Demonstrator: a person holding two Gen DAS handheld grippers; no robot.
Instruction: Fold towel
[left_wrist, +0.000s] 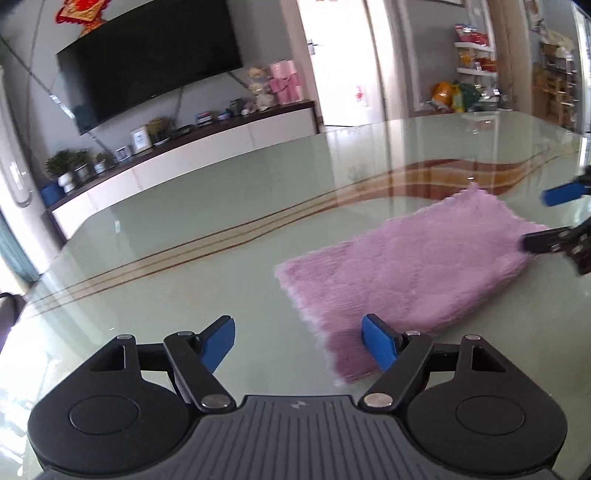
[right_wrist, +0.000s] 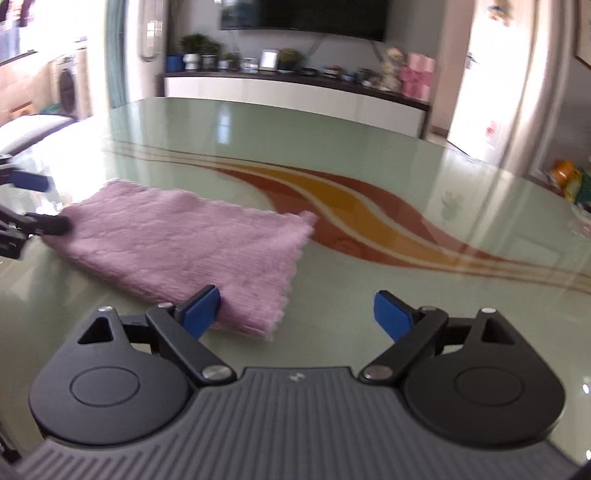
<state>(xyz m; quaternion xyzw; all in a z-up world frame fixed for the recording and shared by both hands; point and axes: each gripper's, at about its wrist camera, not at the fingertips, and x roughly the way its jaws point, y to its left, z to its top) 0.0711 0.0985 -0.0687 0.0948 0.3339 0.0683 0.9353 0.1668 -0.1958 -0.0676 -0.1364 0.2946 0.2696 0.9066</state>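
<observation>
We are holding the left tool (left_wrist: 298, 341) and the right tool (right_wrist: 297, 314) wide open, gripping nothing. The pink towel (left_wrist: 406, 269) is lying folded on the glass bench (left_wrist: 221, 192), reaching between both tools near its close edge.

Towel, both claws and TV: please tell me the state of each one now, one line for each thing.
Towel: folded into a narrow strip, lying flat on the table, not gripped.
Left claw: open, empty, at one short end of the towel.
Right claw: open, empty, at the other short end.
TV: screen dark.
</observation>
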